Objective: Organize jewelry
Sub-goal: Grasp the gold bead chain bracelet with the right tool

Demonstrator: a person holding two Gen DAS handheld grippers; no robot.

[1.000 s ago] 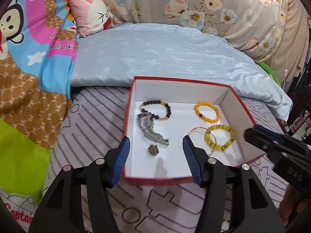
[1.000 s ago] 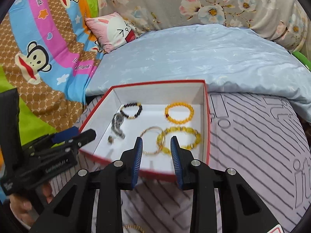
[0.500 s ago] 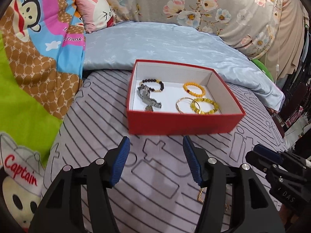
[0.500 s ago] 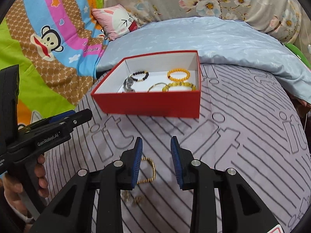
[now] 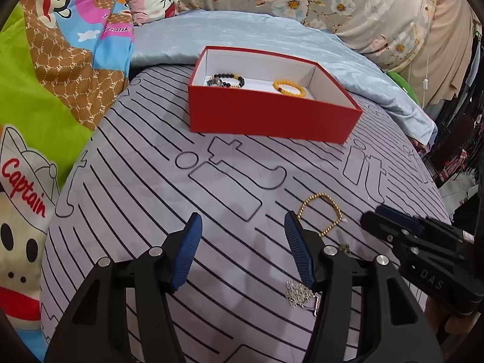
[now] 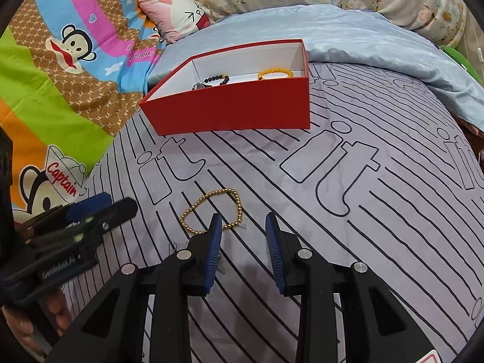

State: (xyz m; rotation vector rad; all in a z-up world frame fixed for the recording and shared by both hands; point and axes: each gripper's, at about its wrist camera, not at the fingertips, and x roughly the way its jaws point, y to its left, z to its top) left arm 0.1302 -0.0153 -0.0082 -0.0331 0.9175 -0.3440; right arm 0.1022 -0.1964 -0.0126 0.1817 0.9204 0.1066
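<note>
Right gripper [image 6: 243, 220]: fingers parted by a moderate gap, holding nothing, low over the bed.
Left gripper [image 5: 242, 220]: fingers spread wide, empty, above the bed cover.
Silver chain [image 5: 298, 294]: heaped on the bed cover just beside the left gripper's right finger [image 5: 298, 254], partly hidden by it.
Gold bead bracelet [image 6: 211, 211]: lying loose on the bed cover, its near edge behind the tip of the right gripper's left finger [image 6: 213, 254]; whether they touch, cannot tell.
Bed cover [image 6: 348, 211]: grey with black stripes and outlined letters.
Red box [image 6: 236, 107]: open, farther back on the bed cover, well apart from the gold bead bracelet.
Dark bead bracelet [image 5: 228, 79]: inside the box, left part.
Orange bead bracelet [image 5: 289, 88]: inside the box, to the right of the dark one.
Blue pillow [image 5: 257, 34]: behind the box.
</note>
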